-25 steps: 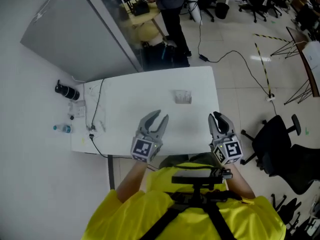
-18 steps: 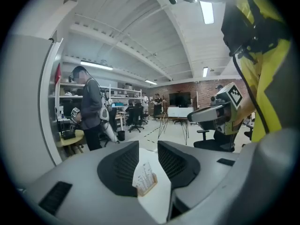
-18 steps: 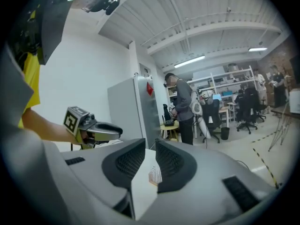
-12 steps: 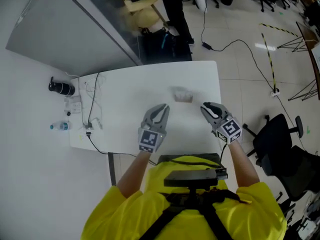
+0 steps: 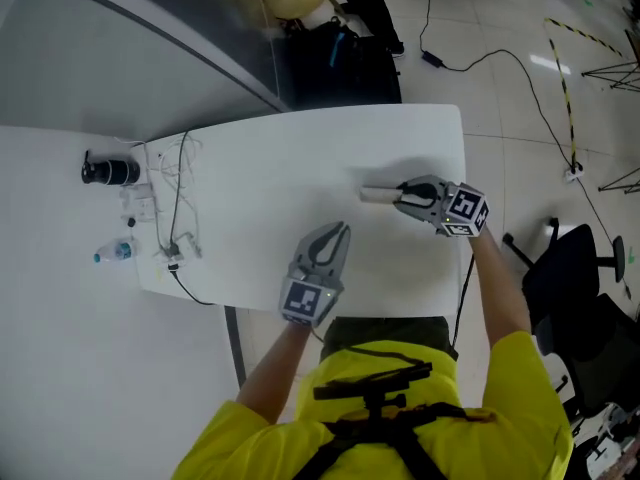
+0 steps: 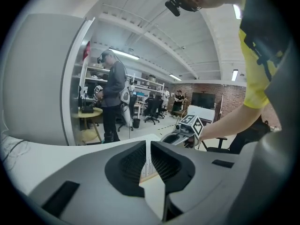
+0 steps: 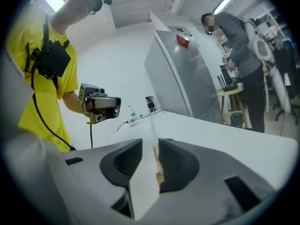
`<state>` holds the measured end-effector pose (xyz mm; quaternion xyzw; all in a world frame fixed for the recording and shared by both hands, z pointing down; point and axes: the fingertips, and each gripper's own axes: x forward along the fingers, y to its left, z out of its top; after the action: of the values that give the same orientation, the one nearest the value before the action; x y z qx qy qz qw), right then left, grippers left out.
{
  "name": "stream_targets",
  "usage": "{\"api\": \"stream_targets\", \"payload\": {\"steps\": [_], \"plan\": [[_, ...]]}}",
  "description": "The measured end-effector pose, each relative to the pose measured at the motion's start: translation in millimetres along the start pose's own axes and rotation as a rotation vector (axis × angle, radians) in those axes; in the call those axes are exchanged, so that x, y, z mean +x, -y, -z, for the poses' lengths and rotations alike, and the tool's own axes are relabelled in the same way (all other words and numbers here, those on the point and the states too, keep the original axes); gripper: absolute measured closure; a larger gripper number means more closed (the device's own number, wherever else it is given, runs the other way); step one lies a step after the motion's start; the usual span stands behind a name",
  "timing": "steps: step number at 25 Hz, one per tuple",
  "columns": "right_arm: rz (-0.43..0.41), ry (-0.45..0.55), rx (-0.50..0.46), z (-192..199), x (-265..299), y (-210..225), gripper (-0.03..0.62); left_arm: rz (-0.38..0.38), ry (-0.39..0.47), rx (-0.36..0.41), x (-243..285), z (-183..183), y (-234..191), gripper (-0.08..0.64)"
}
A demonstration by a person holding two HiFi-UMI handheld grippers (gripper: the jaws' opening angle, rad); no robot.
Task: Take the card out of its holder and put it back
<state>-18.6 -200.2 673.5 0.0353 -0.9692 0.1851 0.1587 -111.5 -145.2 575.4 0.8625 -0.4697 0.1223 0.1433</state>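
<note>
Card holder (image 5: 374, 195) was only a pale blur in head view; couldn't separate the card from it. Its right end was covered by the right gripper (image 5: 399, 199), jaws opening; couldn't tell whether the holder sat between them. Standing person (image 5: 368, 8) was cut off at the top edge, legs only. Office chair (image 5: 585, 303) was clipped by the right edge. Dark item (image 5: 108, 171) and clutter (image 5: 140, 211) beside the cables (image 5: 180, 198) were too small to identify.

Surface (image 5: 300, 168): smooth, matt white finish. Card holder (image 5: 372, 195): pale, smooth plastic. Shirt (image 5: 490, 408): yellow cloth, matt. Floor (image 5: 520, 168): light tiles, slightly glossy.
</note>
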Motion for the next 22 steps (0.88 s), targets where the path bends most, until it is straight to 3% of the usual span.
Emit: {"api": "stream_targets", "payload": {"steps": [1,2,12,18,22], "plan": [[-0.012,0.001,-0.001,1,3,2,0.528,0.003,0.004,-0.007,1,1,-1,0.535],[-0.016,0.002,-0.003,2,5,4,0.551,0.008,0.012,-0.016,1,0,-2,0.535],[-0.025,0.007,-0.07,-19,-2,-1,0.572,0.033,0.056,-0.002,-14,-16,-2,0.534],[-0.011,0.048,-0.129,-99,-31,-14,0.572,0.034,0.092,-0.054,-24,-40,5,0.534],[-0.04,0.071,-0.181,-169,-55,-42,0.574,0.032,0.062,-0.107,-41,-47,11,0.534]]}}
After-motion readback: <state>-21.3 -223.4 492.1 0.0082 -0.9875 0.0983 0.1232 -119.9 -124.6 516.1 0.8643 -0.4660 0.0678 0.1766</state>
